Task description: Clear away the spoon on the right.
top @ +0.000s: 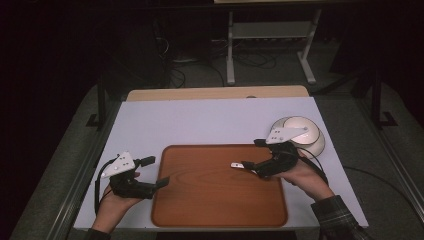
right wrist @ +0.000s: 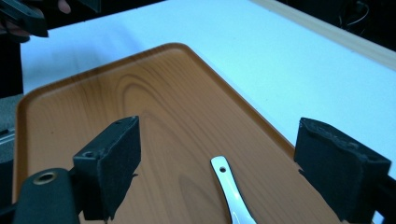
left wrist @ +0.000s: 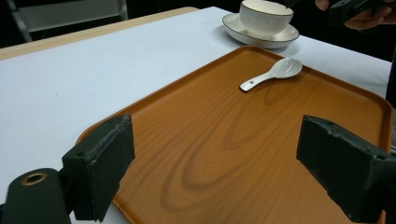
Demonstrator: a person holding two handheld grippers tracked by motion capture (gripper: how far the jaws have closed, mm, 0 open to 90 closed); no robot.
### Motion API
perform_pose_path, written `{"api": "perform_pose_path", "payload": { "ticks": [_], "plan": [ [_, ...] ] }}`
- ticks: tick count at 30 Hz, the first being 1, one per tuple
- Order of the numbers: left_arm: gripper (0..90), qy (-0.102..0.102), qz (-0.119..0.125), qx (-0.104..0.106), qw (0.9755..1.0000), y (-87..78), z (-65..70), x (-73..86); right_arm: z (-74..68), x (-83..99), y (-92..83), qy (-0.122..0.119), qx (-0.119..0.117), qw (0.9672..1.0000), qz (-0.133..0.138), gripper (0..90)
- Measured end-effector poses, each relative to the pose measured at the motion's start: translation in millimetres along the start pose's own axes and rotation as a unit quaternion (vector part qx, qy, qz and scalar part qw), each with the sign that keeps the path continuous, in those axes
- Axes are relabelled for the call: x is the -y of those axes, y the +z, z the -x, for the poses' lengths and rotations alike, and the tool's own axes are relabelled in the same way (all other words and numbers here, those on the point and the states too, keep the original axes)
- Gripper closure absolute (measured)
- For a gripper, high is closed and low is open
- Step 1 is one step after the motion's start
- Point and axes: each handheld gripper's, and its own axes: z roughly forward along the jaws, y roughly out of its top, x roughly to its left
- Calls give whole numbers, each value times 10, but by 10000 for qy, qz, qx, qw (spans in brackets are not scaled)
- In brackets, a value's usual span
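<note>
In the high view, the right gripper (top: 248,161) hovers over the spoon (top: 237,164) on the tray (top: 220,200), right of centre; the left gripper (top: 156,172) sits at the tray's left edge.

In the left gripper view, its jaws stand apart; the spoon (left wrist: 272,74) lies in the upper right, before the bowl (left wrist: 265,16).

In the right gripper view, its jaws stand apart, with the spoon (right wrist: 229,191) handle between them at bottom centre.
</note>
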Motion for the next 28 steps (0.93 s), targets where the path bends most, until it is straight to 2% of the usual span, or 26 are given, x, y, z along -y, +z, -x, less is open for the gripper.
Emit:
{"api": "perform_pose_path", "payload": {
  "ticks": [8, 17, 23, 28],
  "plan": [
    [108, 26, 13, 4, 10000, -3, -1, -2, 3, 30, -260, 124, 37, 9993, 349, 142],
    [109, 49, 5, 18, 10000, -13, -8, -3, 9, 114, -534, 231, 35, 9966, 785, 139],
    [109, 54, 12, 17, 10000, -12, -4, -4, 5, 191, -680, 259, 61, 9951, 948, 136],
    [109, 58, 11, 19, 10000, -7, -3, -7, -6, 211, -718, 255, 40, 9947, 1000, 133]
  ]
}}
